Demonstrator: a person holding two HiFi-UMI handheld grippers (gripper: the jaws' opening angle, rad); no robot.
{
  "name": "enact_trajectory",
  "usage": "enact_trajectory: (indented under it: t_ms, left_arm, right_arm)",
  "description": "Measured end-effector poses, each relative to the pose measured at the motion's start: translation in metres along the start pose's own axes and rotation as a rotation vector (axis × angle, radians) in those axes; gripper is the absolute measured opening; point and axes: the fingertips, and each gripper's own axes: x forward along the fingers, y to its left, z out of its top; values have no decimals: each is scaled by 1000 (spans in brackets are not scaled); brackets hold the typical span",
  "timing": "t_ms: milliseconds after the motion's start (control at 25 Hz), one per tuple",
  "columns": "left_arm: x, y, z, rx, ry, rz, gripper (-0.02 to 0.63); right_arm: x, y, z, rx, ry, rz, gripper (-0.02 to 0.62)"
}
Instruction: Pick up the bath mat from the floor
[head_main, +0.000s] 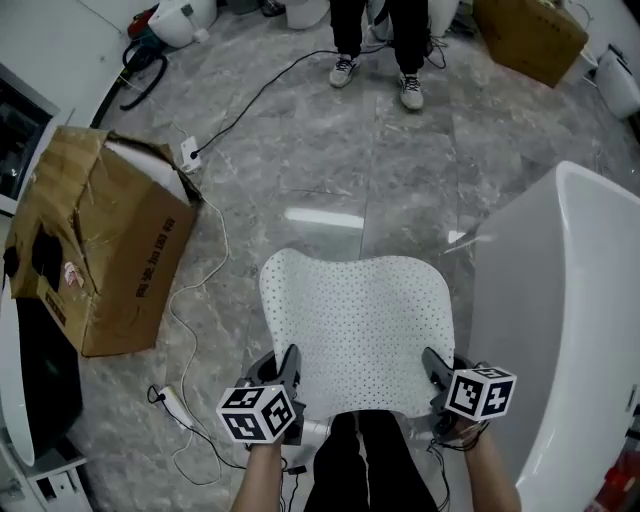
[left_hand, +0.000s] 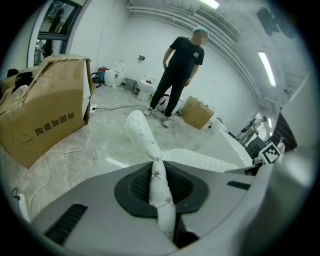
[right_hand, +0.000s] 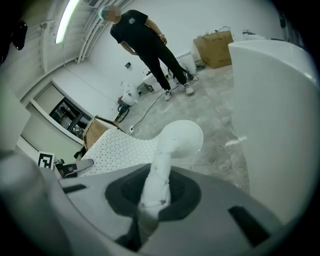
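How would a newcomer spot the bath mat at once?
Start at the big white bathtub on the right of the head view. Just left of it is the bath mat, its near corners pinched by the left gripper and right gripper. It is the only white sheet dotted with small holes; the cardboard box further left is brown.

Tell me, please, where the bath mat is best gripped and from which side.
Grip the bath mat at the two corners of its near edge, coming from the person's side, one gripper per corner. It is a thin, limp sheet, so its edge fits between jaws; the left gripper and right gripper are shut there.
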Motion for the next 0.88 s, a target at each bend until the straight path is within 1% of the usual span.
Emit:
enact_trajectory:
  t_ms: [120, 280, 560, 680, 880]
  left_arm:
    - [-41, -21, 30, 7, -10, -8, 23]
    - [-90, -56, 62, 5, -25, -42, 23]
    - [-148, -101, 117, 63, -90, -87, 23]
    - [-166, -117, 136, 77, -124, -93, 23]
    - [-188, -134, 164, 105, -180, -95, 23]
  right_arm:
    - [-40, 31, 18, -21, -7, 6, 31]
    - [-93, 67, 41, -41, -24, 23, 31]
    - [-156, 122, 80, -130, -100, 63, 31]
    - [-182, 135, 93, -130, -143, 83, 31]
    - [-215, 142, 117, -133, -214, 92, 31]
